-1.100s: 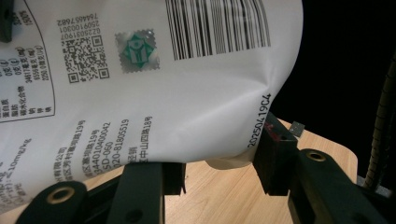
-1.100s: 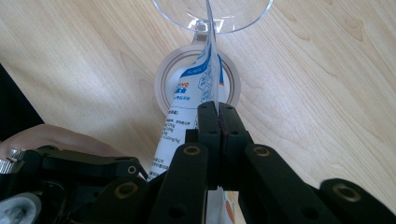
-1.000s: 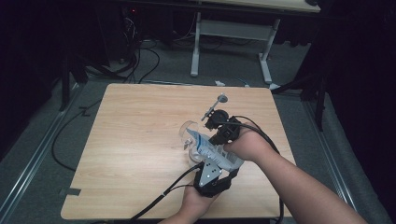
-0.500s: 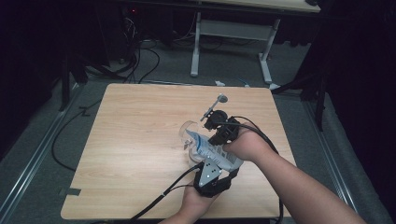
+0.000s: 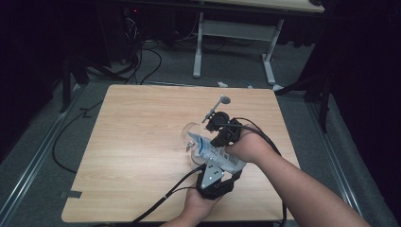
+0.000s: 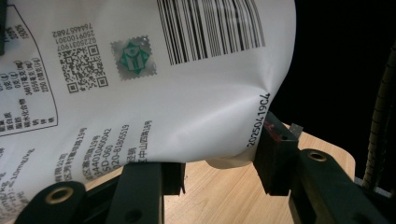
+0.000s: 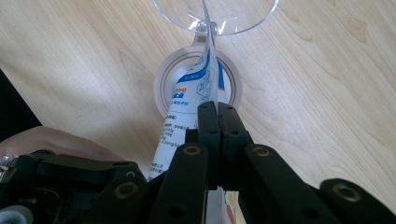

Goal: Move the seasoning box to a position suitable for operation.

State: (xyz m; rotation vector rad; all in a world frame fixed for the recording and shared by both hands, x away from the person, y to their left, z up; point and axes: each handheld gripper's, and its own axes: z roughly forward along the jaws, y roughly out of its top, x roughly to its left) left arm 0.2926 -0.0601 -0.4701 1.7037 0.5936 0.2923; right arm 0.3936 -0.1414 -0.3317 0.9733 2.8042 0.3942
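I look down on a light wooden tabletop [image 5: 142,142] standing on a grey floor [image 5: 42,156] in a dark room. At twelve o'clock beyond it stands the white frame of another table [image 5: 234,33], and black cables [image 5: 137,61] trail over the floor at about eleven o'clock.

Both of my claws work near the five o'clock part of the tabletop. The left claw [image 5: 213,176] comes in from six o'clock and has its jaws about half closed on the body of a white printed pouch [image 5: 213,153]; in the left gripper view the pads press into the pouch [image 6: 154,93] and dent its lower edge. The right claw [image 5: 222,130] sits just beyond it, towards one o'clock. In the right gripper view the right claw [image 7: 217,109] is pinched tight on the thin top edge of the pouch [image 7: 198,88], which points into a clear glass [image 7: 212,16]. The glass [image 5: 191,135] stands on the tabletop just beside the claws, at about nine o'clock from the right one.

Against the earlier pictures I see no change: hands, pouch and glass sit where they were.

I count one pouch, one glass, two claws and one small grey marker on a stalk [image 5: 222,100] rising at twelve o'clock from the right claw.
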